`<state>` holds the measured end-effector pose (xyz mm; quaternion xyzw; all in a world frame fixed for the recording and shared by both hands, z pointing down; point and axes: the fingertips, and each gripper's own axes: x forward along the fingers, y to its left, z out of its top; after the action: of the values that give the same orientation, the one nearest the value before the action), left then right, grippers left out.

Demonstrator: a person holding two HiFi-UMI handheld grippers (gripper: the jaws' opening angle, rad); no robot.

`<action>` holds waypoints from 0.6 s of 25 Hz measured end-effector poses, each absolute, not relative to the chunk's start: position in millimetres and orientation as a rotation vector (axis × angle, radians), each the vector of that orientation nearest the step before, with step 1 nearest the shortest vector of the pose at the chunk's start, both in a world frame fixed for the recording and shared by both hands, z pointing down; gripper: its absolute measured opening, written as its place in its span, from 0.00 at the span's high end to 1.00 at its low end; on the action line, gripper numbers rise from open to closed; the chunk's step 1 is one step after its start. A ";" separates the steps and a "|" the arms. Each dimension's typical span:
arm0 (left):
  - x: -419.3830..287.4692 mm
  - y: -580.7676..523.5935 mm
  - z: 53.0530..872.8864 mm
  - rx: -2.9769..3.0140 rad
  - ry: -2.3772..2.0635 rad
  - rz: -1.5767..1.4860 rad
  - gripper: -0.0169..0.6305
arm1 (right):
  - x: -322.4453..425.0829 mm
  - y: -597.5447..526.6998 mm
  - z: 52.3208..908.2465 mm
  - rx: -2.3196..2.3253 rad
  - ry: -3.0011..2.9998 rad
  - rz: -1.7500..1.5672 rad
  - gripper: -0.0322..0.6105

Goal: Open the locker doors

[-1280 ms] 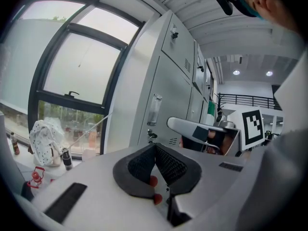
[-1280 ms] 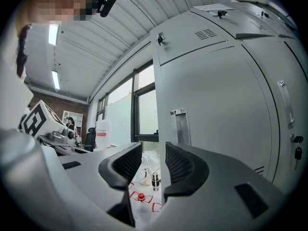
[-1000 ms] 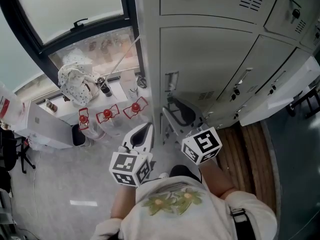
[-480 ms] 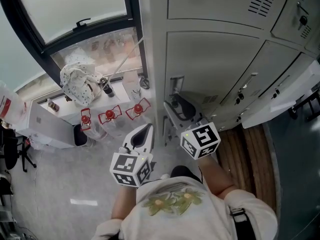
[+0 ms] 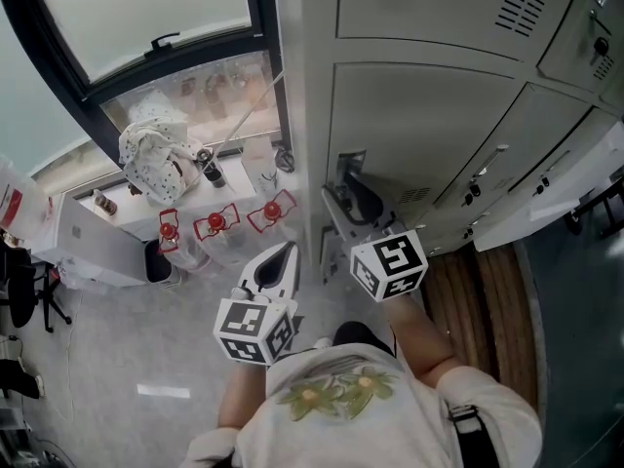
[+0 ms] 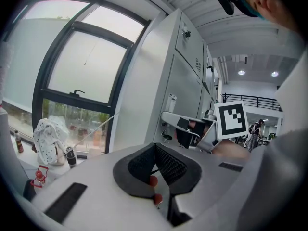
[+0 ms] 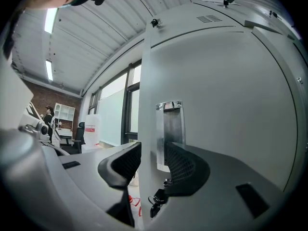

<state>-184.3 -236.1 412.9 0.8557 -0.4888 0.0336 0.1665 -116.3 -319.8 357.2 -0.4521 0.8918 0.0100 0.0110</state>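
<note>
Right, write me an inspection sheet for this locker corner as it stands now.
Surface: floor, pale grey by the window, wood strips before the lockers.
Job's things: locker door looks closed; metal handle at its left edge; keys hang below it.
Clutter: spotted cloth bundle on the sill; three red-topped items beneath.
Grippers: left gripper shut, empty, away from the lockers; right gripper jaws apart astride the door's handle edge.
Cables: nothing seen.
Surroundings: large window left of the lockers.
</note>
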 end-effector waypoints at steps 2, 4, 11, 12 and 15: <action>-186.0 -236.2 412.9 2.434 -1.395 0.094 0.93 | -117.8 -321.7 357.7 -1.410 2.786 0.030 0.71; -187.6 -236.4 413.2 2.430 -1.401 0.093 0.93 | -119.4 -323.2 358.9 -1.406 2.792 0.027 0.71; -196.3 -234.3 414.5 2.409 -1.429 0.093 0.93 | -122.4 -326.0 362.1 -1.442 2.794 0.036 0.71; -197.7 -233.9 414.9 2.406 -1.434 0.093 0.93 | -122.2 -326.6 362.1 -1.451 2.790 0.033 0.71; -201.1 -231.5 415.8 2.400 -1.440 0.095 0.93 | -120.8 -327.9 362.3 -1.490 2.773 0.029 0.71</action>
<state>-201.1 -231.5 415.8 0.8446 -0.5067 0.0333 0.1696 -120.8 -327.9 362.3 -0.4733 0.8809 0.0093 -0.0034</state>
